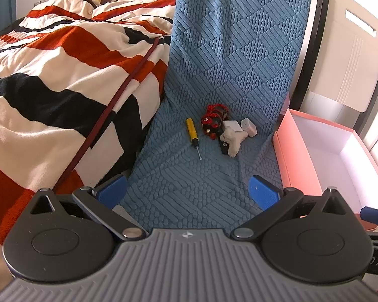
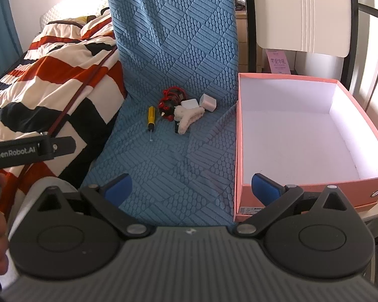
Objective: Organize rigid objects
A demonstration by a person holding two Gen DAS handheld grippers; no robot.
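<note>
A small pile lies on the blue textured chair seat (image 1: 189, 183) (image 2: 168, 166): a yellow-handled screwdriver (image 1: 192, 132) (image 2: 151, 117), a red and black toy with a red cord (image 1: 213, 122) (image 2: 169, 103), two white plastic blocks (image 1: 249, 126) (image 2: 208, 102), a fluffy cream item (image 1: 233, 141) (image 2: 187, 117) and a black piece beneath it. An empty pink box (image 1: 287, 161) (image 2: 239, 136) with a white inside stands to the right. My left gripper (image 1: 187, 192) and right gripper (image 2: 191, 187) hover open before the seat, nothing between their blue pads.
A bed with a red, black and cream striped duvet (image 1: 63, 75) (image 2: 58, 70) borders the chair on the left, with a dark red cord across it. A white chair back (image 1: 350, 50) (image 2: 305, 12) rises behind the box. A hand holds the left gripper's body (image 2: 25, 149).
</note>
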